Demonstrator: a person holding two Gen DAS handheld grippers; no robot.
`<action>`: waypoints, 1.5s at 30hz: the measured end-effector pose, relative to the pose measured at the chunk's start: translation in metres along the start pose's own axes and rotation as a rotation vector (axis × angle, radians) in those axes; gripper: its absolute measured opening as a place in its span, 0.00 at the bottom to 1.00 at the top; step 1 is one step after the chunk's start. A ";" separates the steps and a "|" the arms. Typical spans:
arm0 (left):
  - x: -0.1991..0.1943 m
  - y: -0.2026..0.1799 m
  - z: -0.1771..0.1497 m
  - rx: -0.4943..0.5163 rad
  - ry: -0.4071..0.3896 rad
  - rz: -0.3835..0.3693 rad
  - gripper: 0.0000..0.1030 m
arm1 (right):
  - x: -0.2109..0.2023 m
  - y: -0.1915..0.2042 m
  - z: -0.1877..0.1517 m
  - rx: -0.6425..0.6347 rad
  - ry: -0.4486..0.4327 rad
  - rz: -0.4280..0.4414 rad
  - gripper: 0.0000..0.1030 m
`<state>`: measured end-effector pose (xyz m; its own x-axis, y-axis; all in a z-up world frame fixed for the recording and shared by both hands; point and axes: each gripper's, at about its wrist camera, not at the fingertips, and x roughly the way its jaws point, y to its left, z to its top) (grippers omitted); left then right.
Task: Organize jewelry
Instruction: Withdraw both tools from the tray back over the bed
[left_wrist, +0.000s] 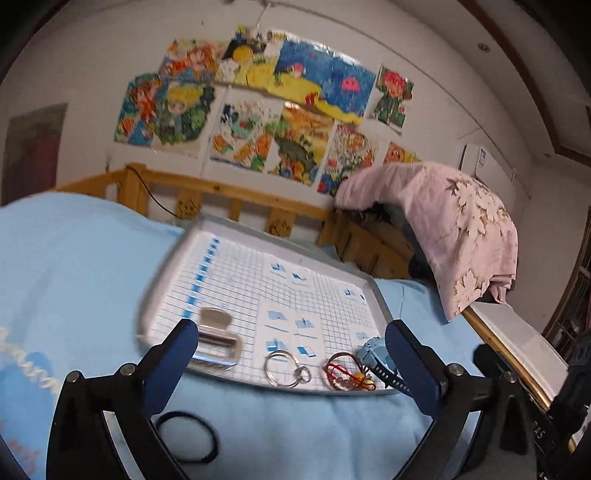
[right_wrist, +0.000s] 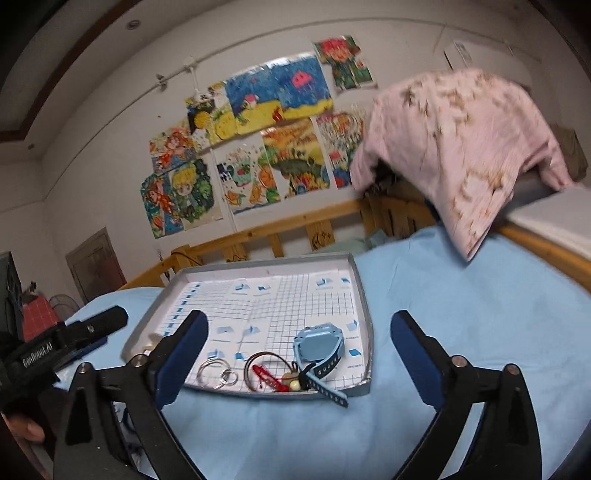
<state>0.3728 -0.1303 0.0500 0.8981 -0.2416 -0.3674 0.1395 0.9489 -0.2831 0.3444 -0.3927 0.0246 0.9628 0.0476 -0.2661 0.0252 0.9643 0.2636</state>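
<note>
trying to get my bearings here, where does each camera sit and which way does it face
Left wrist view: sits on the left gripper, looking forward and slightly down over the blue blanket at the tray; its own two open fingers show, and the right gripper's body at the right edge.
Right wrist view: sits on the right gripper, facing the same way from further right; its open fingers show, plus the left gripper's body and part of a hand at the left.
Shared: tray, silver rings, red bracelet, blue watch, wall drawings.

Dim indoor light, motion blur, fisheye warp
</note>
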 end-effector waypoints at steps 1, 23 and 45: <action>-0.014 0.001 -0.001 0.007 -0.022 0.012 1.00 | -0.012 0.002 0.000 -0.010 -0.011 -0.008 0.99; -0.194 0.059 -0.090 0.131 -0.076 0.111 1.00 | -0.195 0.066 -0.065 -0.116 -0.072 -0.054 0.99; -0.256 0.096 -0.128 0.155 -0.047 0.152 1.00 | -0.259 0.096 -0.115 -0.133 -0.013 -0.040 0.99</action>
<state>0.1030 -0.0038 0.0032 0.9316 -0.0868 -0.3529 0.0599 0.9945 -0.0865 0.0669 -0.2827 0.0123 0.9651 0.0062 -0.2620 0.0282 0.9915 0.1272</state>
